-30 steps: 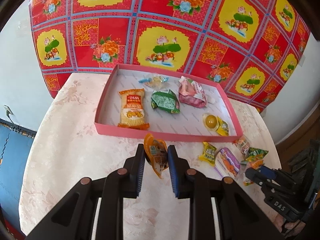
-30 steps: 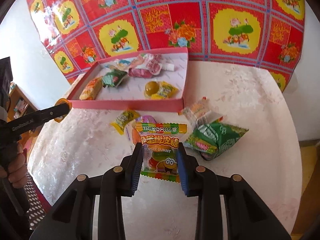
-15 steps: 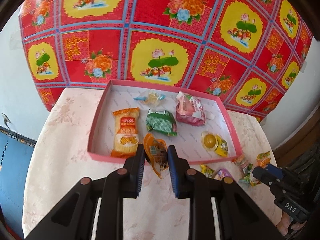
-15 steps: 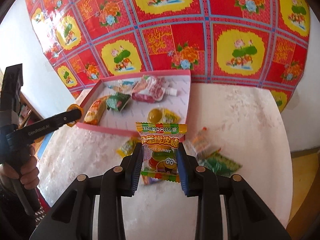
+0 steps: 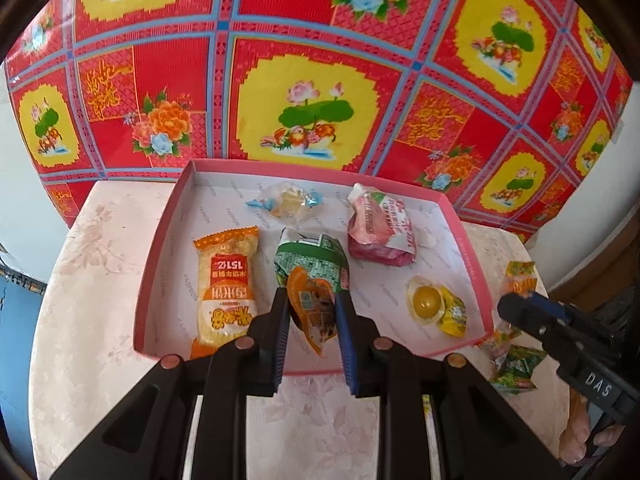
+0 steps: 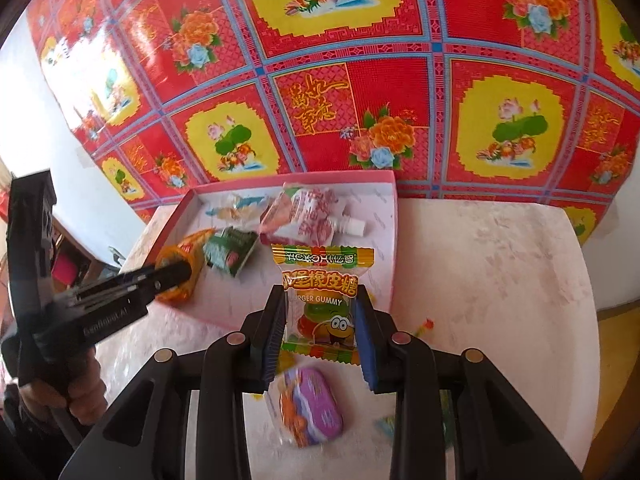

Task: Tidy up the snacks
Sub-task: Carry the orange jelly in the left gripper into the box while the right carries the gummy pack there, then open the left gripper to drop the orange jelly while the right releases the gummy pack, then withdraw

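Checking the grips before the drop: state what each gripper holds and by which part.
Left gripper pinches a small orange snack packet by its side edges. Right gripper clamps the burger gummy packet by its lower sides.

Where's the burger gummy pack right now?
Right wrist view, centre: the burger gummy pack is clamped upright in the right gripper, over the pink tray's near edge.

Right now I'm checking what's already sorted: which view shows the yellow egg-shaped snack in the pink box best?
The left wrist view: the yellow egg-shaped snack lies unobstructed near the pink box front right corner. In the right wrist view the held gummy packet hides that spot.
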The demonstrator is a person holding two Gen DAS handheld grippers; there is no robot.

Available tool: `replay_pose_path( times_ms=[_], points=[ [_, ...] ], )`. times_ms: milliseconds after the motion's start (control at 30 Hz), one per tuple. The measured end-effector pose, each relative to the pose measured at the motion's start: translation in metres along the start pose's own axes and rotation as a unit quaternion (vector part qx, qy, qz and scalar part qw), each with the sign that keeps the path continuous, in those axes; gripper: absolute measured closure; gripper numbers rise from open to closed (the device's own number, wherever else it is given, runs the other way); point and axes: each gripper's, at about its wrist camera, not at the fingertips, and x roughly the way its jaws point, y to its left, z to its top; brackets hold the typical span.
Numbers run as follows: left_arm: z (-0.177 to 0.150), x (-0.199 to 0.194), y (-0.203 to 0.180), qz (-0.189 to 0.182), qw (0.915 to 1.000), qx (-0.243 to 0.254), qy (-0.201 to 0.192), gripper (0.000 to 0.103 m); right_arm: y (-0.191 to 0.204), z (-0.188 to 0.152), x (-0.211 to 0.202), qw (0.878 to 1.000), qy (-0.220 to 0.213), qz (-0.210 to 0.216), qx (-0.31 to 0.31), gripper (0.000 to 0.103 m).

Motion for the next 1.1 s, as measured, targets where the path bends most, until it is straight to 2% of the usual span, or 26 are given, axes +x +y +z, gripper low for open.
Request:
replay_pose_path(
  times_ms=[400,900,1100],
  points=[
    [-0.004,0.041,0.006,0.004,0.9994,0.003,0.034,0.080,-0.012,0.012,0.043,0.999,0.026,-0.015,0.020,0.070],
    [0.013,0.061,0.010,0.008,0.9997,0.008,0.022,0.081,-0.011,0.019,0.070,0.999,0.037,-0.031,0.021,0.070],
    [0.017,0.062,0.008,0.012,0.9995,0.015,0.024,0.081,-0.007,0.020,0.072,0.999,0.037,-0.022,0.019,0.069]
  ],
)
